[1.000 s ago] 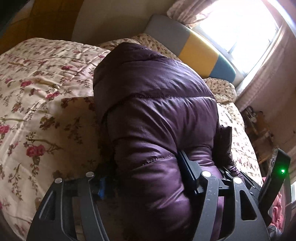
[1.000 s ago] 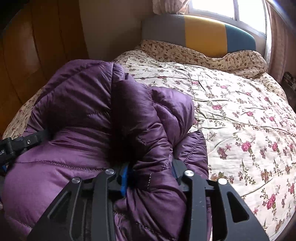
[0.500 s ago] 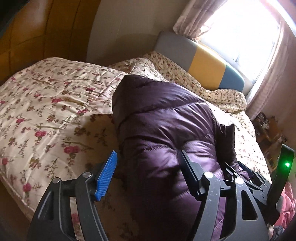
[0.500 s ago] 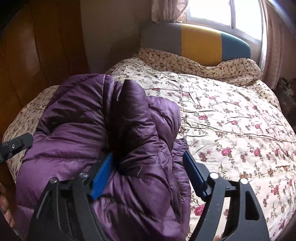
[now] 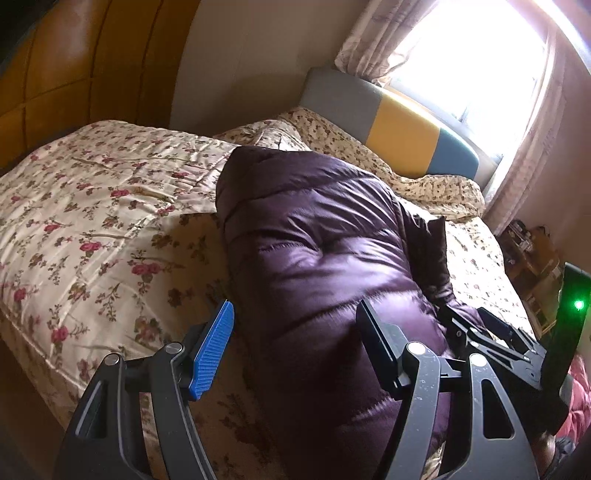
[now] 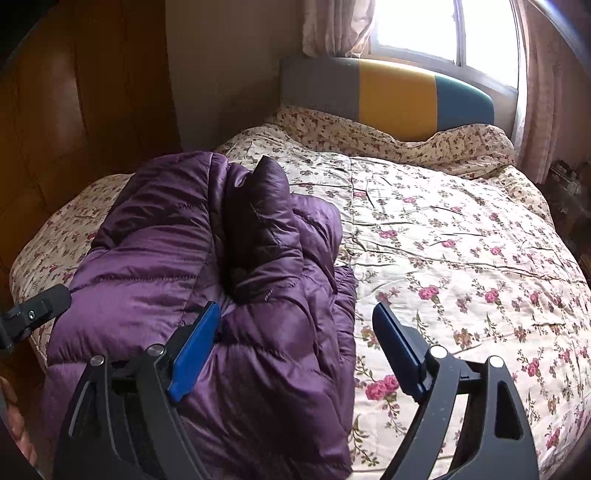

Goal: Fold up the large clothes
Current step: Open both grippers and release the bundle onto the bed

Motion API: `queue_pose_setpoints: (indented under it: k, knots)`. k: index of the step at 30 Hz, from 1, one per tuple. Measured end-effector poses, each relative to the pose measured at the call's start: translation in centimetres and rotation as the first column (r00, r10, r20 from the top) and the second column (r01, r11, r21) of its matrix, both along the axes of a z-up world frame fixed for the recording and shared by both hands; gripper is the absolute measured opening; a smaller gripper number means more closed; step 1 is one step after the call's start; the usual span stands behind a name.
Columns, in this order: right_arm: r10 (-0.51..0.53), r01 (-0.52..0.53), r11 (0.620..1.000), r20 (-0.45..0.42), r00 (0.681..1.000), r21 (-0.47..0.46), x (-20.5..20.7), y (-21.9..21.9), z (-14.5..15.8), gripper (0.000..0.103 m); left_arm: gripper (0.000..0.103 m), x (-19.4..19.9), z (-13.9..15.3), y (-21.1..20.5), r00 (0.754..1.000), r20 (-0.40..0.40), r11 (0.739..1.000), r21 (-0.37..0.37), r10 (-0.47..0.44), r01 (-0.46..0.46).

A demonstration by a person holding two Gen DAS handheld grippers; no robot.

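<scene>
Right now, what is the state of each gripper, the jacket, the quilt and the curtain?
left gripper: open, holding nothing
right gripper: open, holding nothing
jacket: folded in a bundle, lying on the quilt
quilt: spread over the bed, wrinkled
curtain: drawn aside

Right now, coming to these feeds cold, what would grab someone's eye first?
The bulky purple puffer jacket, bunched into a shiny heap on the floral quilt at the bed's near left side. Next, both grippers poised open just above it: the left gripper straddles its quilted back, the right gripper its rumpled right edge. Behind, a grey, yellow and teal headboard sits under a glaring window.
</scene>
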State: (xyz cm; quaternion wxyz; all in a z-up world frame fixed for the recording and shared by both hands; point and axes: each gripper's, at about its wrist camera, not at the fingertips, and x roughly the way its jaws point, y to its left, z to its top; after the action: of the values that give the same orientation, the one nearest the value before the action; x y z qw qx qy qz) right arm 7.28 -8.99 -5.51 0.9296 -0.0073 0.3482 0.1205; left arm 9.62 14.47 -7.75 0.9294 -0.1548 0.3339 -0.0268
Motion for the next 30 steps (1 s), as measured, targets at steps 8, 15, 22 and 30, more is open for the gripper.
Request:
queue_pose_setpoints:
  k: [8, 15, 22, 30]
  knots:
    - [-0.015, 0.015, 1.0, -0.017, 1.0, -0.003, -1.1, -1.6, -0.8, 0.086, 0.068, -0.4, -1.0, -1.4, 1.0, -0.021, 1.0, 0.014, -0.022, 0.022]
    - [-0.021, 0.02, 1.0, -0.058, 0.998, -0.007, -0.9, -1.9, -2.9, 0.086, 0.069, 0.2, -2.8, -1.7, 0.998, -0.046, 0.999, 0.022, -0.031, 0.032]
    - [-0.021, 0.024, 0.999, -0.101, 0.995, 0.025, -0.1, -2.3, -6.0, 0.09, 0.073, 1.2, -4.9, -1.5, 0.998, -0.064, 0.999, 0.01, -0.03, 0.03]
    - [-0.032, 0.032, 0.999, -0.069, 0.997, -0.006, -0.9, -1.9, -4.0, 0.092, 0.073, 0.2, -2.9, -2.1, 0.999, -0.039, 0.997, 0.07, -0.004, 0.007]
